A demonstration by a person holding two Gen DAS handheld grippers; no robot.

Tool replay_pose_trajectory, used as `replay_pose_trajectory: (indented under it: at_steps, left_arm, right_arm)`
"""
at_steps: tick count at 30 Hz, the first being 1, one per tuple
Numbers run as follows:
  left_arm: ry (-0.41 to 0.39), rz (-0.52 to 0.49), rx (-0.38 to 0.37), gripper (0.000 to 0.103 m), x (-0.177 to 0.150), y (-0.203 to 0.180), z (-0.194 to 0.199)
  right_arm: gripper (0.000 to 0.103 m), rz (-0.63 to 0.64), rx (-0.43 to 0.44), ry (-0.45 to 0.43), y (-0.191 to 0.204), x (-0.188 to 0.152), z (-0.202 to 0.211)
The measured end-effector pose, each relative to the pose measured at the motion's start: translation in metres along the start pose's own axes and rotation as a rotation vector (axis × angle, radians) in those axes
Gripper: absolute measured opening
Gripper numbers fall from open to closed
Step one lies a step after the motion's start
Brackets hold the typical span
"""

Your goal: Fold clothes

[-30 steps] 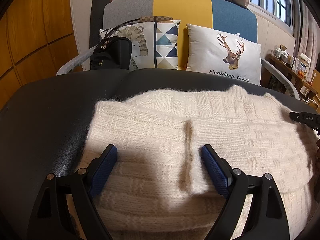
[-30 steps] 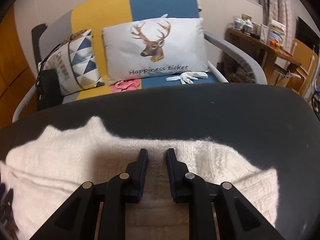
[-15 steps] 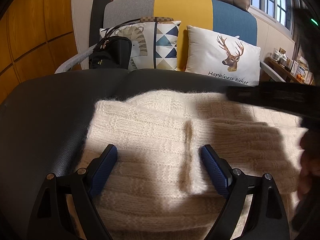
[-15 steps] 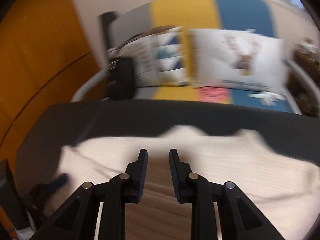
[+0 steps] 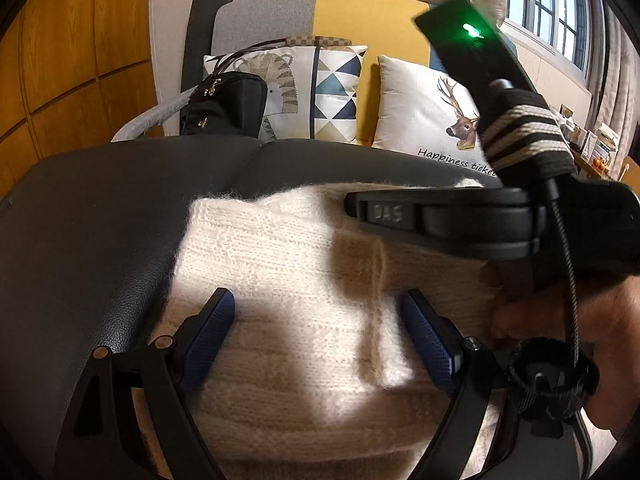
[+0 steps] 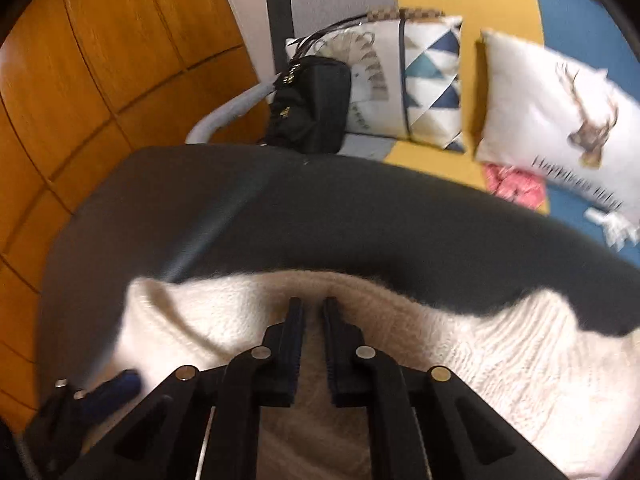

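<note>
surface: dark leather-look table [image 5: 100, 240]
on it: cream knit sweater [image 5: 288, 264], folded, near front edge, middle

"Happiness ticket" in script on the deer pillow [image 5: 432, 120] beyond the left claw [image 5: 320, 340], embossed letters, seemingly "DAS", upside down on the right claw's finger [image 5: 400, 212]

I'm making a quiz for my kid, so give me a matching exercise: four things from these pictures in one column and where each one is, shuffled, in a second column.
Things:
1. sweater
2. black bag
3. deer pillow
4. pink cloth

Places:
A. on the sofa seat, just below the deer pillow
B. at the sofa's left end, in front of the triangle pillow
C. spread on the dark table
D. leaning on the sofa back, right of the triangle pillow

Pairs: 1-C, 2-B, 3-D, 4-A
</note>
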State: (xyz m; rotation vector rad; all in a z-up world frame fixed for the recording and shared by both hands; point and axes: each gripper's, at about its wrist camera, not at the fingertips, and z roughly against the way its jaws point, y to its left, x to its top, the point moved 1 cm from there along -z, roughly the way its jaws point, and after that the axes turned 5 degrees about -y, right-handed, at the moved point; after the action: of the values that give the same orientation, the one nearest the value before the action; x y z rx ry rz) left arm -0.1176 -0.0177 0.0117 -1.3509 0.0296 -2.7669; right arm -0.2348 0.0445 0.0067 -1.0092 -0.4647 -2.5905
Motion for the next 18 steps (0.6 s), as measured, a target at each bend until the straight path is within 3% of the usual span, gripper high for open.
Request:
replay_pose_trajectory:
  at_steps: [4, 8, 13, 18]
  left_arm:
    - [0.000, 0.004, -0.004, 0.088, 0.000, 0.001, 0.000]
    - [0.004, 0.003, -0.002, 0.088, 0.000, 0.000, 0.000]
    - [0.008, 0.003, 0.000, 0.088, 0.000, -0.001, 0.001]
    - [0.015, -0.002, 0.005, 0.088, 0.001, -0.002, -0.001]
  right_arm:
    - [0.015, 0.012, -0.066, -0.002, 0.006, 0.000, 0.019]
    - [0.021, -0.078, -0.045, -0.130, 0.002, -0.021, 0.087]
    - [0.021, -0.086, -0.276, -0.161, -0.023, -0.079, 0.166]
    - [0.021, -0.263, -0.421, -0.125, -0.089, -0.127, 0.211]
